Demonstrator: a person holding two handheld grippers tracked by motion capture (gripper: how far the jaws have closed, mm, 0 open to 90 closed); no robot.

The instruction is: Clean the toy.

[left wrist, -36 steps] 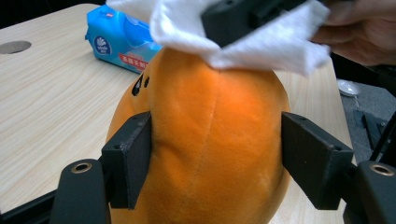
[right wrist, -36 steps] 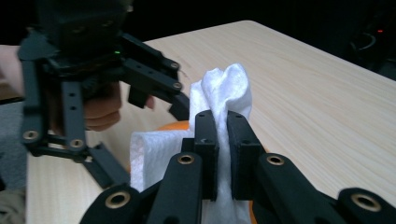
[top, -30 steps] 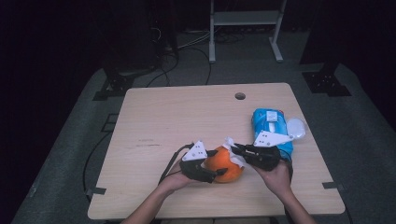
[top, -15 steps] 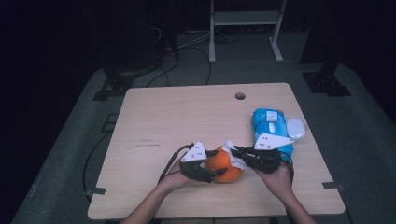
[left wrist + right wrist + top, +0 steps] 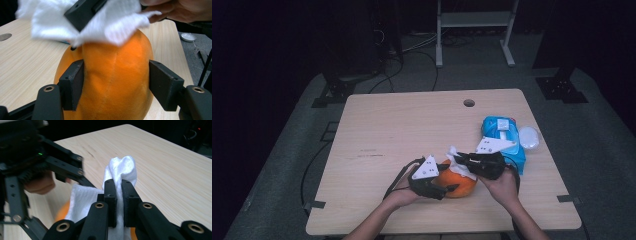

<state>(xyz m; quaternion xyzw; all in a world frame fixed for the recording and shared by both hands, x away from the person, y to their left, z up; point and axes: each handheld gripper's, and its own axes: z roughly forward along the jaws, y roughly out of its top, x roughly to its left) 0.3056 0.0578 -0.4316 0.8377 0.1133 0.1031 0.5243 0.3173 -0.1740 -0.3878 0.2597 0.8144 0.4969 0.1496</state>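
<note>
My left gripper grips a soft orange pumpkin-shaped toy between its two black pads; the jaws have just been closing, and in the left gripper view both pads sit against the plush sides. My right gripper has its jaws pinched nearly together on a white wipe, which bunches up above the tips and drapes down below them.

From the high view, the left gripper and right gripper meet over the orange toy near the table's near edge, right of centre. The wipe lies across the toy's top.

Just right of the grippers, toward the table's right edge, lies a blue pack of wipes; I cannot tell whether it is open or how full it is. Beside it on the far right sits a small round white lid.

The left gripper view gives what the high view cannot: the pads' contact with the plush and the wipe resting on the toy's crown, with the right gripper's black jaw over it. The right gripper view shows the wipe's fold clamped between the tips, a sliver of orange underneath, and bare wooden table beyond. The high view alone lays out the whole table, its round cable hole at the far edge, and both of my hands entering from the near side.
</note>
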